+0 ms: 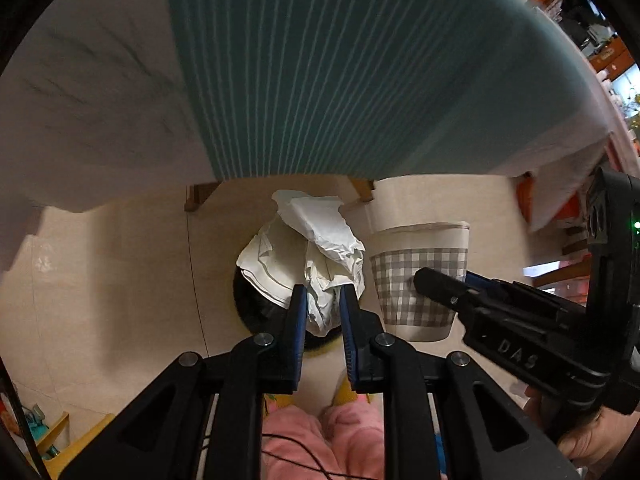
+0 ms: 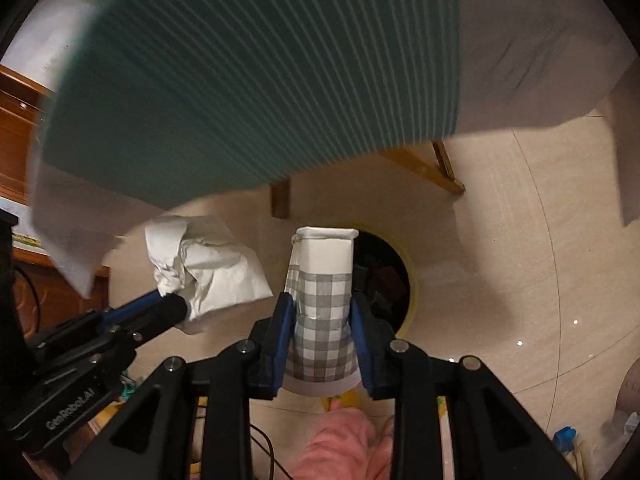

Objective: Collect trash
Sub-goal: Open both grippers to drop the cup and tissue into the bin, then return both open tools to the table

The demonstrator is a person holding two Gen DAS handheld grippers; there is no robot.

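My left gripper (image 1: 323,294) points down and is shut on a wad of crumpled white paper (image 1: 320,236), which hangs over a dark round bin (image 1: 256,312) with a yellow rim on the floor. To its right, my right gripper (image 2: 320,304) is shut on a grey-and-white checked paper cup (image 2: 322,256), held upright by its sides above the bin's dark opening (image 2: 384,276). The left wrist view shows the cup (image 1: 404,308) beside the paper. In the right wrist view, the paper (image 2: 216,272) is at the left, in the left gripper (image 2: 172,304).
A table edge with a teal striped mat (image 1: 320,80) and a white cloth (image 2: 540,60) overhangs the bin; its wooden legs (image 2: 444,168) stand just behind. The floor is beige tile (image 2: 520,260). A person's pink-clad legs (image 1: 320,440) and a black cable are below the grippers.
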